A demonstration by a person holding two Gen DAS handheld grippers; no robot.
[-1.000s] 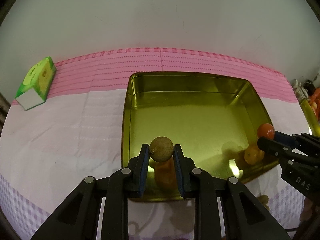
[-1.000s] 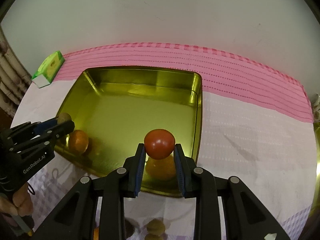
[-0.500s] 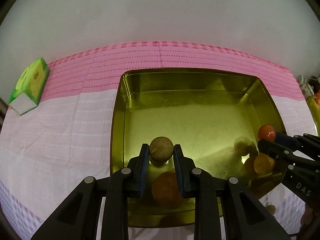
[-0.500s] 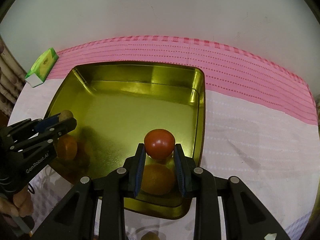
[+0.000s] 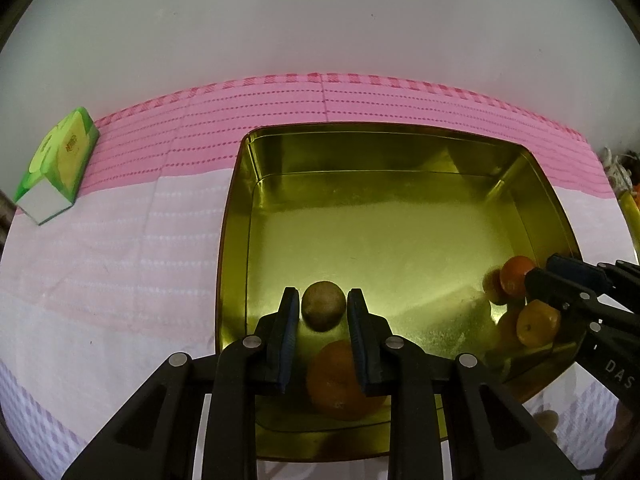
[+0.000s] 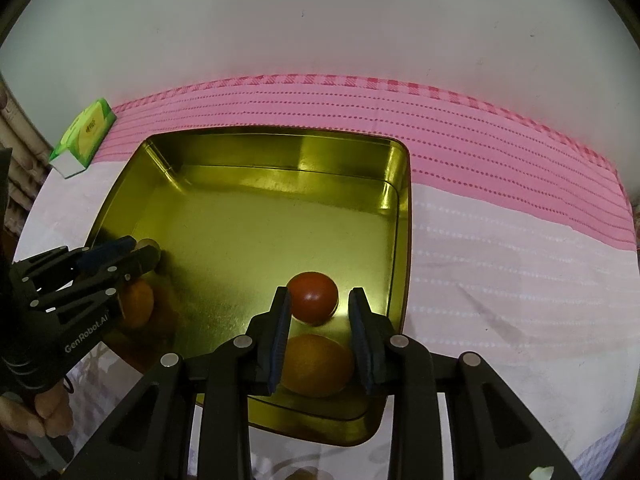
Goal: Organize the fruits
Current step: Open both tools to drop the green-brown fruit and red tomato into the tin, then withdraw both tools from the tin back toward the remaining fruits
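Pink cloth [image 5: 120,264], green carton [image 5: 56,164] aside

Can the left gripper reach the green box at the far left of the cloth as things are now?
Probably yes. The left gripper is open, the brown fruit lies between its fingers, and only bare cloth lies toward the green box.

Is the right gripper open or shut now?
Open. The right gripper has both fingers apart from the red fruit, which rests on the floor of the gold tin.
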